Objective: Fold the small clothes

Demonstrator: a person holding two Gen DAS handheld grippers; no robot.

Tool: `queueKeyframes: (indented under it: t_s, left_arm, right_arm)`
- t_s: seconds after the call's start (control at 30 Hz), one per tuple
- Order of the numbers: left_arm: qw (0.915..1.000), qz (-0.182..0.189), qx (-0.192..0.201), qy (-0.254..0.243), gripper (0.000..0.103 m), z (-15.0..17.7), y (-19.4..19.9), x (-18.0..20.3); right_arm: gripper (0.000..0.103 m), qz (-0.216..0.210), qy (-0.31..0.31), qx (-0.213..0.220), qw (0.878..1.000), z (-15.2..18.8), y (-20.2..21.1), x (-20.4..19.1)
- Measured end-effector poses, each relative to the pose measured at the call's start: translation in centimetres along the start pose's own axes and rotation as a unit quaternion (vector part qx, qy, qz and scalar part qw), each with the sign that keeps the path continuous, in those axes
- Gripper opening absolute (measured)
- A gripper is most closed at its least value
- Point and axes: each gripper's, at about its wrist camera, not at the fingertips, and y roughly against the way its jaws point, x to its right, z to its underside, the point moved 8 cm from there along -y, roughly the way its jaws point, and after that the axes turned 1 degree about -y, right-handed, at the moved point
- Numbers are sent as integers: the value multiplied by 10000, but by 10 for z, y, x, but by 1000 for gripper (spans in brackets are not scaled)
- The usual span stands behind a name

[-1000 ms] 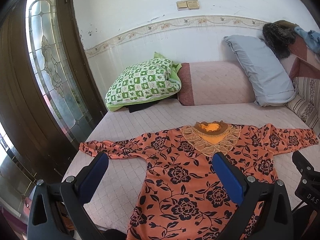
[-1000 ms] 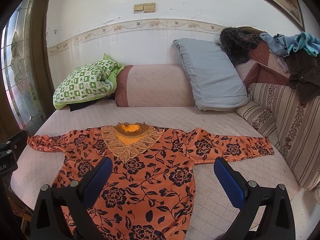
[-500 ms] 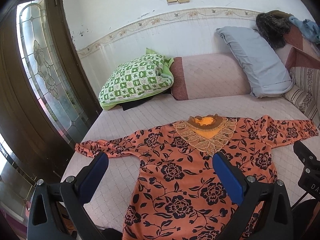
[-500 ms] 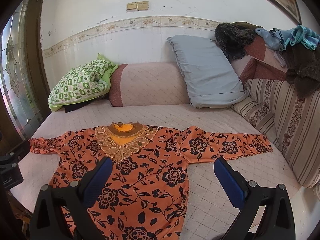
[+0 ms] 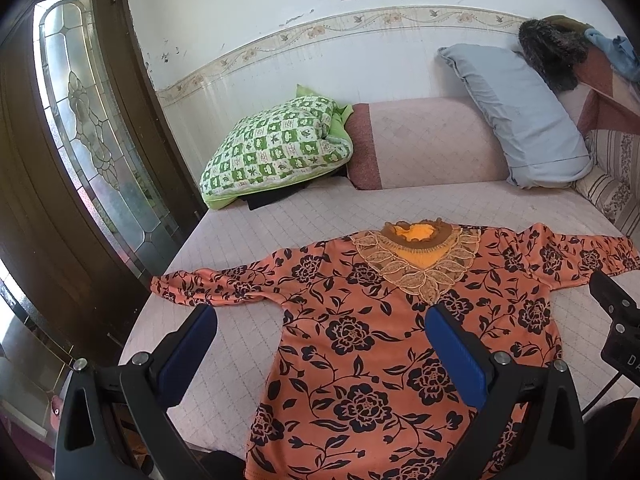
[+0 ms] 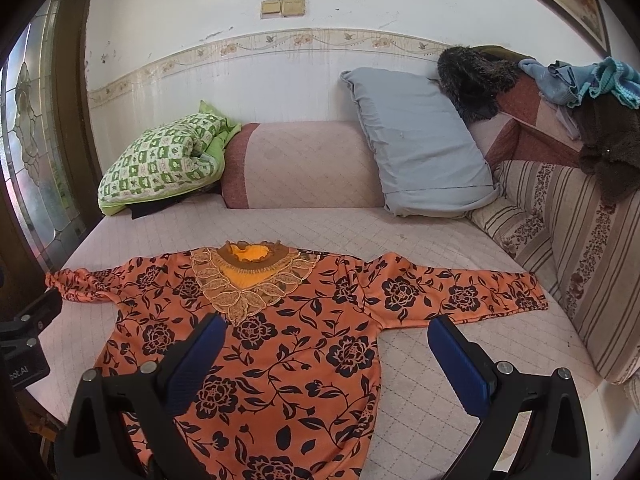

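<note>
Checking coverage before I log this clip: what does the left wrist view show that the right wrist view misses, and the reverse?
Only the left wrist view shows most of the glass door and the open left gripper. Only the right wrist view shows the striped cushion, the pile of clothes and the open right gripper. Both show the orange blouse spread flat on the bed, the green pillow and the grey pillow.

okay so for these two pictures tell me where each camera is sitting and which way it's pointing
Left wrist: rides on the left gripper at the bed's near left, facing the orange floral top, green checked pillow and glass door; its own open blue fingers and a bit of the right gripper show.
Right wrist: rides on the right gripper at the near right, facing the top and striped cushion; its open fingers show.
Shared: top, both pillows, wall switches.
</note>
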Motion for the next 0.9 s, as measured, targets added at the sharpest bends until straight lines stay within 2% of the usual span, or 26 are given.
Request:
queueKeyframes:
  t_s: [0.17, 0.33, 0.4, 0.47, 0.53, 0.63, 0.7, 0.83, 0.87, 0.9]
  left_arm:
    - [9999, -66, -102, -39, 103, 0, -13, 3]
    - [9992, -21, -358, -168, 103, 5, -40, 18]
    - [9972, 235, -695, -166, 103, 15, -59, 27]
    - [9903, 482, -1301, -103, 103, 35, -87, 38]
    - [9796, 549, -1932, -86, 103, 62, -116, 46]
    - [9646, 504, -2582, -200, 103, 95, -144, 56]
    - [9613, 455, -2700, -307, 103, 107, -150, 60]
    - [9573, 447, -2811, -508, 103, 118, -158, 73]
    - [9556, 471, -2861, -532, 103, 118, -157, 75]
    - [9545, 489, -2889, -557, 103, 119, -158, 78]
  right_arm:
    - [102, 56, -55, -104, 9999, 1, -23, 9]
    - [102, 177, -290, -240, 9991, 1, -64, 40]
    - [102, 222, -501, -355, 9979, 3, -90, 63]
    - [102, 338, -848, -613, 9939, 11, -125, 91]
    - [102, 405, -1334, -1091, 9842, 25, -169, 127]
    - [101, 397, -2377, -1439, 9598, 44, -214, 189]
    - [96, 454, -3164, -1498, 9356, 58, -234, 235]
    - [86, 389, -4708, -1439, 8696, 92, -253, 315]
    - [78, 271, -5048, -1358, 8521, 98, -256, 331]
    - [77, 42, -5325, -1223, 8375, 98, -257, 343]
